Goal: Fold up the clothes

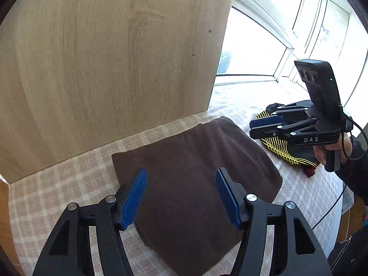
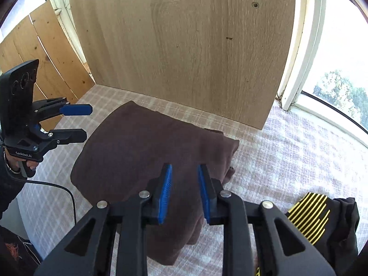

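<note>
A brown garment (image 1: pixel 195 149) (image 2: pixel 142 142) lies folded into a flat, thick rectangle on the checked table cover (image 1: pixel 57 184) (image 2: pixel 287 161). My left gripper (image 1: pixel 181 171) (image 2: pixel 88 122) hovers above its near edge, jaws wide apart and holding nothing. My right gripper (image 2: pixel 185 166) (image 1: pixel 251 126) hangs over the garment's right part with a narrow gap between its blue pads (image 2: pixel 166 184); no cloth is pinched there. A black garment with yellow stripes (image 1: pixel 283 147) (image 2: pixel 308 218) lies crumpled to the right, partly under the right gripper's body.
An upright wooden board (image 1: pixel 103 57) (image 2: pixel 184 46) stands just behind the brown garment. Bright windows (image 1: pixel 253 46) (image 2: pixel 340 69) run along the right. Wooden planks (image 2: pixel 41 53) lean at the far left. A black cable (image 2: pixel 69 193) trails off the table's left edge.
</note>
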`<state>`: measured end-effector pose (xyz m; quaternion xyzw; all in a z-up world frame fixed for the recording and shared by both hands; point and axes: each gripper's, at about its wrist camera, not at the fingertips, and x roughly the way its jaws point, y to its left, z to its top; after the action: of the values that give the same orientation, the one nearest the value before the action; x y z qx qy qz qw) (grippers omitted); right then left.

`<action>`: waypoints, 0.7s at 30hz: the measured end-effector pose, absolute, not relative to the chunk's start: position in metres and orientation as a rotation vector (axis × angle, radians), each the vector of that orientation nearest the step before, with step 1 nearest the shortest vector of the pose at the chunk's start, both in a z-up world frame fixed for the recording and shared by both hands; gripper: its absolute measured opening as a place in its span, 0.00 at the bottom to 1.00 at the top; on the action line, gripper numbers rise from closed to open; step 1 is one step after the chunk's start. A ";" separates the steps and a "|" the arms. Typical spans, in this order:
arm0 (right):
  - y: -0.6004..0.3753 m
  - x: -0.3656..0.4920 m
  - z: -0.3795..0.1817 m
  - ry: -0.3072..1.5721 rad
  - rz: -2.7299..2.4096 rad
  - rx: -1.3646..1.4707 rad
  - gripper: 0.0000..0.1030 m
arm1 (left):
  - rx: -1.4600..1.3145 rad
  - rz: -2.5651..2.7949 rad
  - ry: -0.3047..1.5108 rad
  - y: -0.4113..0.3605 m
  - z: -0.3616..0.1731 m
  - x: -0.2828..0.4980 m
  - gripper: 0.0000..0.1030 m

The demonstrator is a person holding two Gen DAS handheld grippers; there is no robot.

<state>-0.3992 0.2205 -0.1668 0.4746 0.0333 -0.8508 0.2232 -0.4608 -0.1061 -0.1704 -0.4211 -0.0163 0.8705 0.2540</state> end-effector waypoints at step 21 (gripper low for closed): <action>0.303 -0.383 -0.217 -0.591 -2.222 1.535 0.42 | -1.132 2.359 0.066 -0.094 -0.166 -0.434 0.57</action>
<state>-0.3831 0.3030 -0.2168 0.5454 -0.2101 -0.7894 0.1875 -0.4335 -0.0935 -0.1660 -0.4175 0.0245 0.8706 0.2590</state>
